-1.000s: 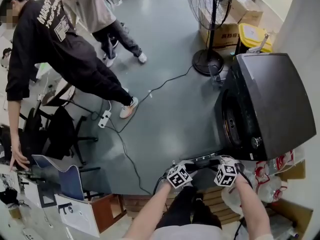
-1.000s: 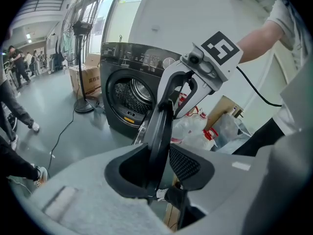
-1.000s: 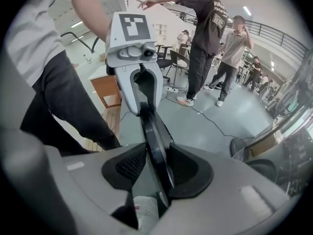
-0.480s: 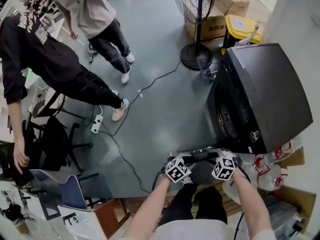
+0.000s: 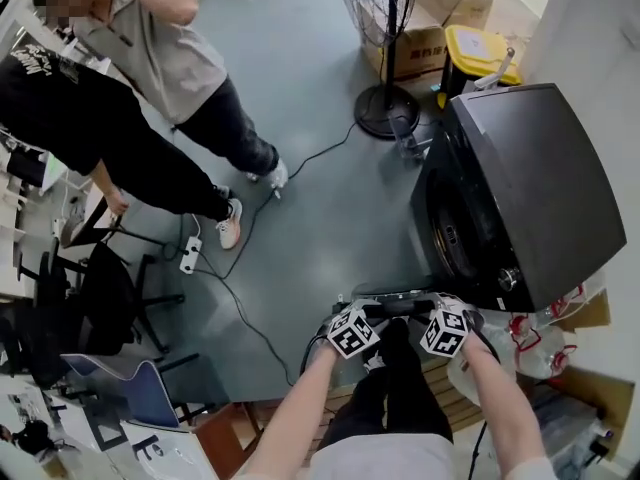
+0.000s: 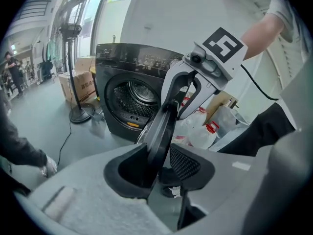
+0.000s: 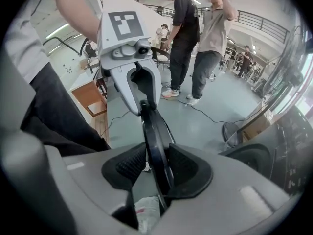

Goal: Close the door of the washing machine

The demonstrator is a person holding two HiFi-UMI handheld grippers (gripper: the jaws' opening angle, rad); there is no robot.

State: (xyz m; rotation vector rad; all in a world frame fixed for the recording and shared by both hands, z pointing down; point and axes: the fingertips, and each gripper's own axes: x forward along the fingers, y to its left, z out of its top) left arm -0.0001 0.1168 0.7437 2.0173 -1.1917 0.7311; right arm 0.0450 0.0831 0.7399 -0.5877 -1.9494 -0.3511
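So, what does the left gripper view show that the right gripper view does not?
Only the left gripper view: the washing machine's open drum, white plastic bags and the right gripper. Only the right gripper view: two people standing together, seen whole, and the left gripper. Both: the door edge-on between that gripper's own jaws.

Dark front-loader washing machine (image 5: 530,188) sits off to my right, drum (image 5: 452,236) showing. Its round black door (image 5: 396,305) is swung wide open, edge-on right in front of me.
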